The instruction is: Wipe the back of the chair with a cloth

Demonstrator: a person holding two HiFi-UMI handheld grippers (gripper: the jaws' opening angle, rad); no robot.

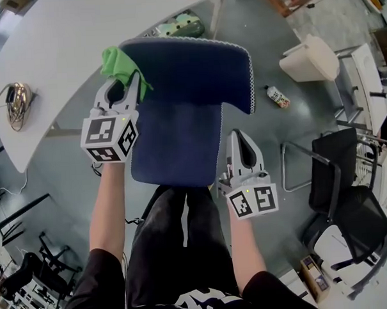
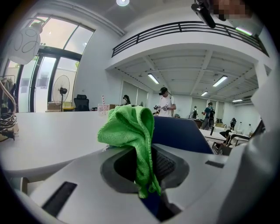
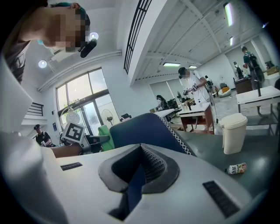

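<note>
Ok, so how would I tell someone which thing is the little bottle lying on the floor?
Start at the blue chair back in the middle of the head view and look to its right across the grey floor. The bottle lies there, between the chair back and the cream bin. It is the only small thing on that patch of floor, lying on its side and wearing a printed label.

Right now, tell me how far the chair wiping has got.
Done: the green cloth is clamped in the left gripper. In hand: it sits at the top left corner of the chair back, while the right gripper pinches its side edge. Left: the back itself; no wiped area can be told.
</note>
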